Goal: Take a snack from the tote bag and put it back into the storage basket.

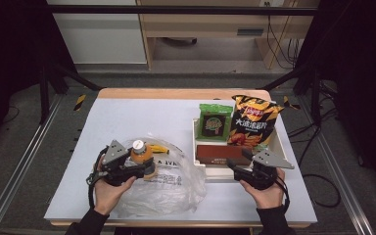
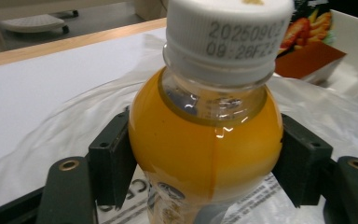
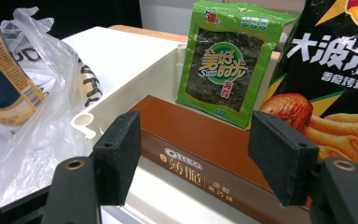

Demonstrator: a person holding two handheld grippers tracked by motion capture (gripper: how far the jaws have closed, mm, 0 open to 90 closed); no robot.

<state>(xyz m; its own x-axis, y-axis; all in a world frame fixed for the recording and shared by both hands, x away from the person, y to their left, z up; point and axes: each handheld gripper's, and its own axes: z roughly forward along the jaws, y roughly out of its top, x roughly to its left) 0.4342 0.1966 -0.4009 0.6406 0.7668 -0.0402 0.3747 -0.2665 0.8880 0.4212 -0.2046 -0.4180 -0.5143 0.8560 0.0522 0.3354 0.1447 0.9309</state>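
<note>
The left tool gripped the orange bottle — its printed cap legible up close; the right tool gaped before the brown box.

A white tray sits on the worktop, just ahead of the right tool. Beyond the tool a green seaweed pack stands in the tray, with a black chip bag just beside it on the right.
</note>
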